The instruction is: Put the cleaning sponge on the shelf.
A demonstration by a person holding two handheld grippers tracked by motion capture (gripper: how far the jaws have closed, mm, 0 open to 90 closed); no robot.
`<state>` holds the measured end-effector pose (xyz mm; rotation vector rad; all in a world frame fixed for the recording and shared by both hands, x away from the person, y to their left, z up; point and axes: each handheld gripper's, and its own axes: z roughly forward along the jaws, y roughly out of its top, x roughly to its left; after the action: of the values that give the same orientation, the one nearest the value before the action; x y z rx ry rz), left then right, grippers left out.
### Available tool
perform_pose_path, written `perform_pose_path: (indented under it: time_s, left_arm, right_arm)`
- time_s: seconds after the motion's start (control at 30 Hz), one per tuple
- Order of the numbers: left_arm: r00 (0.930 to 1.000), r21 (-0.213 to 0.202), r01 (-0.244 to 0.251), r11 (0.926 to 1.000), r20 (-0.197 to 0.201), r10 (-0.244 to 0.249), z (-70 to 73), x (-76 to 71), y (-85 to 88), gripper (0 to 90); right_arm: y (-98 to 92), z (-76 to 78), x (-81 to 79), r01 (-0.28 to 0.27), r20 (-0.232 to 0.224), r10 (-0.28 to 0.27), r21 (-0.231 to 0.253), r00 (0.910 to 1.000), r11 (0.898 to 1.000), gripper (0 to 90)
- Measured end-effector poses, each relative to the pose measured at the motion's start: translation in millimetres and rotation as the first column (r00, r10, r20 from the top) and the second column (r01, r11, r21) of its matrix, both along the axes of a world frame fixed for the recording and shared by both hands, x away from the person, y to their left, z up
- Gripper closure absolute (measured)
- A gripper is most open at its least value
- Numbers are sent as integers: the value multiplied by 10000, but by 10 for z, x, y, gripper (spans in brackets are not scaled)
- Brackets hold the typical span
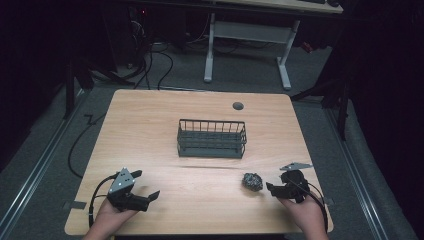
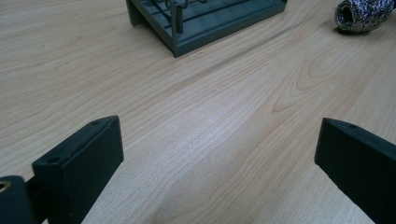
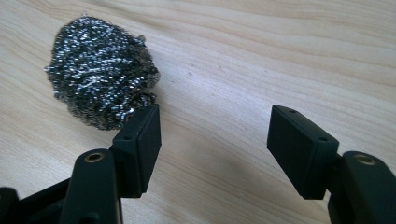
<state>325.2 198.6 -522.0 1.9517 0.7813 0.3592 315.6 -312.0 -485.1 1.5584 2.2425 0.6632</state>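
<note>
1. High view. A wooden surface [image 1: 150,130] carries a dark wire basket [image 1: 212,138] near its middle, its long axis running left to right. A steel-wool scourer [image 1: 253,181] lies on the bare wood nearer the person than the basket and to its right, well apart from it. The scourer is a rounded clump with no plain long axis here. The right gripper [image 1: 270,188] sits just to the right of the scourer, held by a hand at the bottom edge; its fingers point left toward the clump. The left gripper [image 1: 148,195] rests at the lower left, fingers spread, pointing toward the right.

2. Left gripper view. The two black fingers [image 2: 79,163] stand wide apart with only bare wood between them. A corner of the basket [image 2: 205,28] appears at top centre. The scourer [image 2: 364,15] lies at the top right edge, slightly elongated, one end with a dark hollow turned toward the left of this view.

3. Right gripper view. The fingers [image 3: 140,144] are spread, with nothing between them. The scourer [image 3: 100,70] lies just beyond the left finger, whose tip is at the clump's lower edge; whether they touch cannot be told. The clump's longer dimension runs roughly up and down this view.
</note>
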Motion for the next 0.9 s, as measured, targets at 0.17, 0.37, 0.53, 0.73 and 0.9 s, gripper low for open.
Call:
perform_pose_path:
  time_s: [0.17, 0.37, 0.53, 0.73, 0.9]
  left_arm:
    - [10000, 9, -7, 10000, -54, 7, -9, 7, 2, 18]
    - [10000, 25, -1, 10000, -68, 1, -18, 12, -13, 17]
    - [10000, 62, 23, 10000, -38, -23, -12, -6, -23, 18]
    - [10000, 81, 9, 10000, -66, -8, -21, 6, -32, 18]
    - [10000, 60, -2, 10000, -51, 3, -17, 8, -26, 18]
  right_arm:
    - [7, 32, 39, -165, -541, 152, -247, 9984, 9996, 347]
    - [-11, 40, 71, -330, -1020, 280, -474, 9944, 9983, 329]
    - [-12, 94, 81, -411, -1310, 356, -394, 9907, 9984, 324]
    - [23, 137, 85, -810, -1887, 672, -664, 9797, 9945, 315]
    - [54, 161, 87, -1217, -2421, 923, -1093, 9659, 9865, 314]
